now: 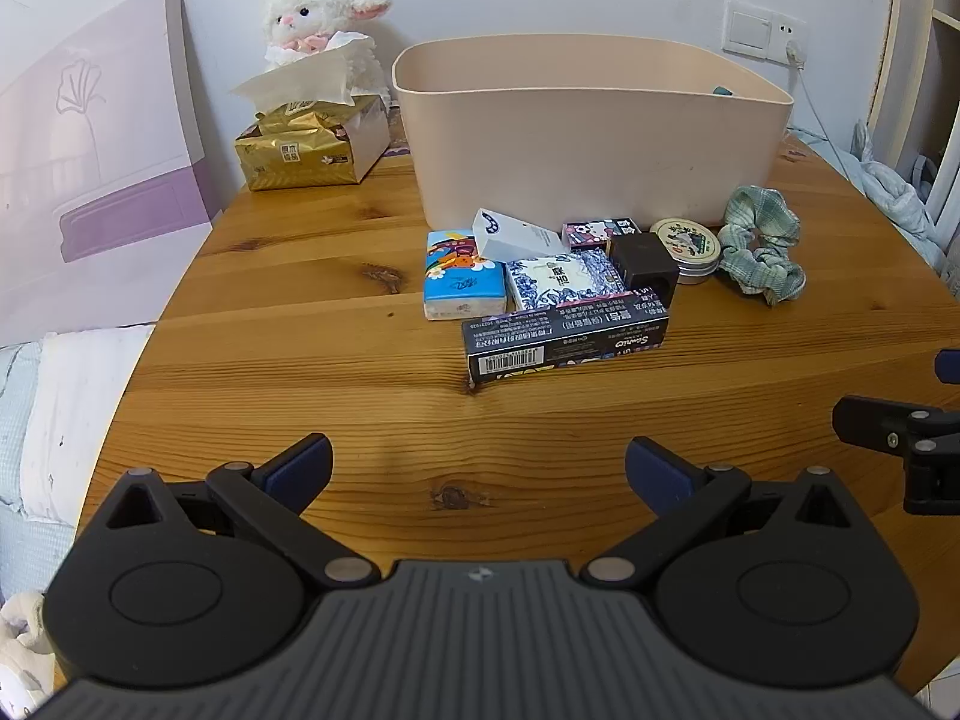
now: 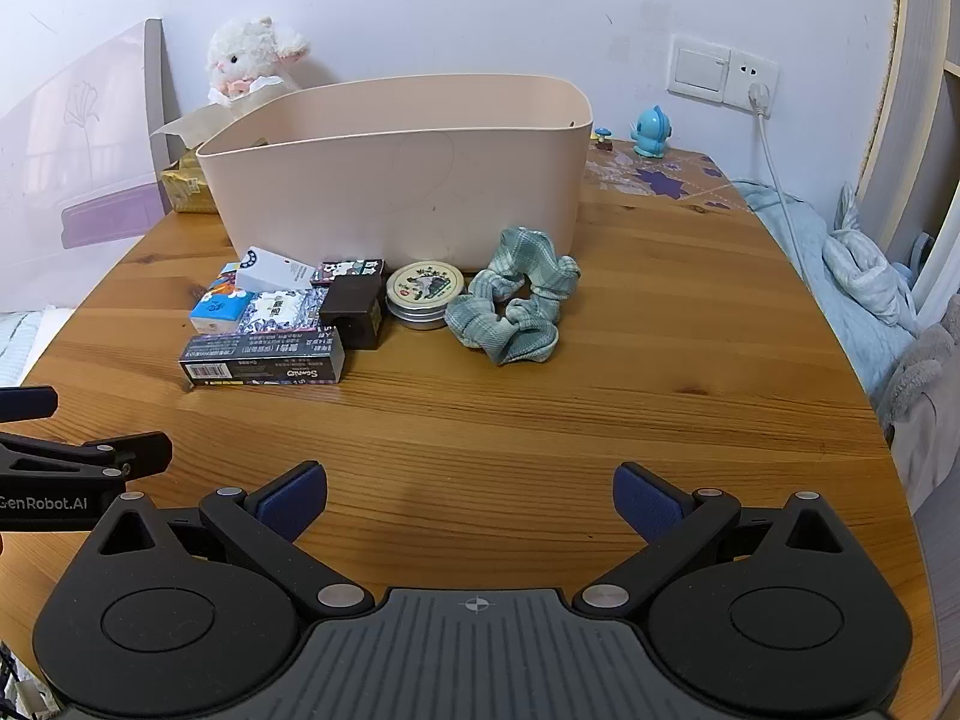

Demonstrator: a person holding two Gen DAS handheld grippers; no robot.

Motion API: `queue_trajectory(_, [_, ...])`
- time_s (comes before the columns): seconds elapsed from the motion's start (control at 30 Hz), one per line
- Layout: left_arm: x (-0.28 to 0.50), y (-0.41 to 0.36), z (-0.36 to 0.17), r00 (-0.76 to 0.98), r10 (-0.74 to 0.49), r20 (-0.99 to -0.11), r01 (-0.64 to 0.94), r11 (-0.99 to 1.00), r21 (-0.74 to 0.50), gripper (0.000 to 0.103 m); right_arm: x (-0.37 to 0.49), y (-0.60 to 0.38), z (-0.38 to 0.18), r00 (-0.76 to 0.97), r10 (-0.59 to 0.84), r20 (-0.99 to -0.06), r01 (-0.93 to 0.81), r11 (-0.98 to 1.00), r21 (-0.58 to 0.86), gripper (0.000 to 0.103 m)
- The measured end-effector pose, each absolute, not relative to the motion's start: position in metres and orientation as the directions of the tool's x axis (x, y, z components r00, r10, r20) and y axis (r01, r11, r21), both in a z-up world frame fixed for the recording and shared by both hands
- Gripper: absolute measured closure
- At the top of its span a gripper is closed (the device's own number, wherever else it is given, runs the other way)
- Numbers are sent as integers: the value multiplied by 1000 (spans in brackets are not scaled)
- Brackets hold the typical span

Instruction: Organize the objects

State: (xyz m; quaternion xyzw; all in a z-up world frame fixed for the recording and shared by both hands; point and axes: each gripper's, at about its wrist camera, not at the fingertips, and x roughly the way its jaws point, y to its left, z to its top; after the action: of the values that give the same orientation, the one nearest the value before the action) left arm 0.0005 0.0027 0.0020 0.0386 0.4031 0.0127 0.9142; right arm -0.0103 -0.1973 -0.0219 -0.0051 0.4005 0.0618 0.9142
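Note:
A beige plastic bin (image 1: pixel 576 138) (image 2: pixel 408 180) stands at the back of the round wooden table (image 1: pixel 300 372) (image 2: pixel 660 396). In front of it lies a cluster: a long black box (image 1: pixel 564 333) (image 2: pixel 264 360), two tissue packs (image 1: pixel 462 282) (image 2: pixel 222 303), a white box (image 1: pixel 516 237), a dark cube (image 1: pixel 645 267) (image 2: pixel 354 306), a round tin (image 1: pixel 687 243) (image 2: pixel 425 291) and a green scrunchie (image 1: pixel 762 252) (image 2: pixel 516 309). My left gripper (image 1: pixel 479 471) and right gripper (image 2: pixel 470 498) hover open and empty over the table's near part, short of the cluster.
A gold tissue box (image 1: pixel 312 147) and a plush lamb (image 1: pixel 324 18) sit at the back left by a purple panel (image 1: pixel 102 180). A blue figurine (image 2: pixel 651 132) stands at the back right near a wall socket (image 2: pixel 759 87) with a cable. Bedding (image 2: pixel 864 276) lies right of the table.

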Motion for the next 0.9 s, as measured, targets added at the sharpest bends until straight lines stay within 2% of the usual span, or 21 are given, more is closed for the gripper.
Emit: queue_trajectory(0.9, [0, 1, 0, 673, 54, -738, 11, 996, 83, 0, -9, -199, -23, 670, 108, -735, -116, 992, 41, 0])
